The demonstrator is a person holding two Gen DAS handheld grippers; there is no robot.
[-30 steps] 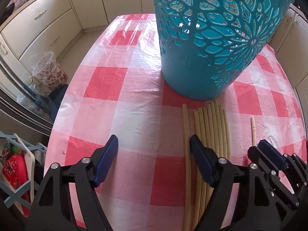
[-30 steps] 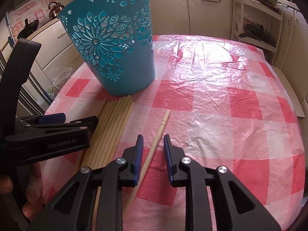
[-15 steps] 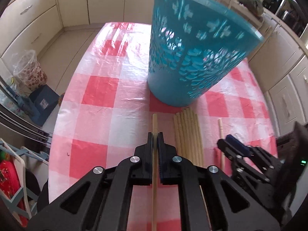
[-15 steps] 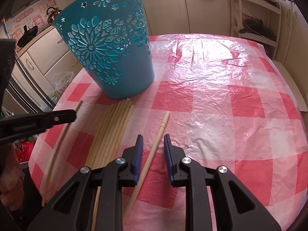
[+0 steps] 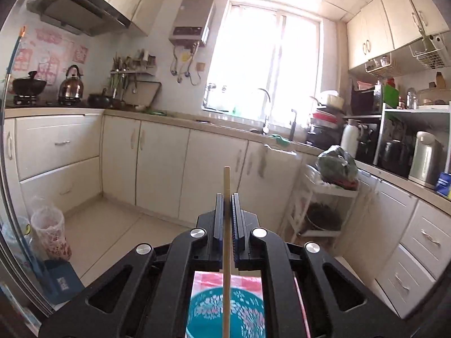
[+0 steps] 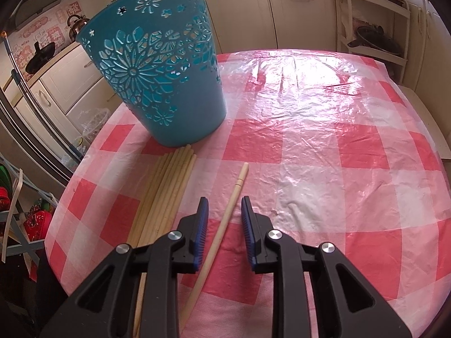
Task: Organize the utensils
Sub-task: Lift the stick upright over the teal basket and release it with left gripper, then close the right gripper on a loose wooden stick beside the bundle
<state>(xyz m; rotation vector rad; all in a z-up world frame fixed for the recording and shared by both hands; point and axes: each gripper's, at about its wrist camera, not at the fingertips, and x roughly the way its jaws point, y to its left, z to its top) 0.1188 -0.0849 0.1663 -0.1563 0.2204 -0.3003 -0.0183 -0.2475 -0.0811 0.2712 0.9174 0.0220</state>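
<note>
Left gripper [image 5: 226, 197] clamps one chopstick [image 5: 226, 225] above the teal basket [image 5: 225, 309]; right gripper [image 6: 224, 205] (jaws opening) straddles a loose chopstick [image 6: 225, 219] untouched on the tablecloth [image 6: 310, 140]

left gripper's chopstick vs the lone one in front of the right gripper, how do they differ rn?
1. The left gripper is shut on its chopstick, held in the air above the teal basket; the single chopstick lies flat on the checked tablecloth.
2. The held chopstick is clamped; the single chopstick sits ungripped between the right gripper pads, whose jaws are opening.

Shared: both are plain, pale wooden sticks.
</note>
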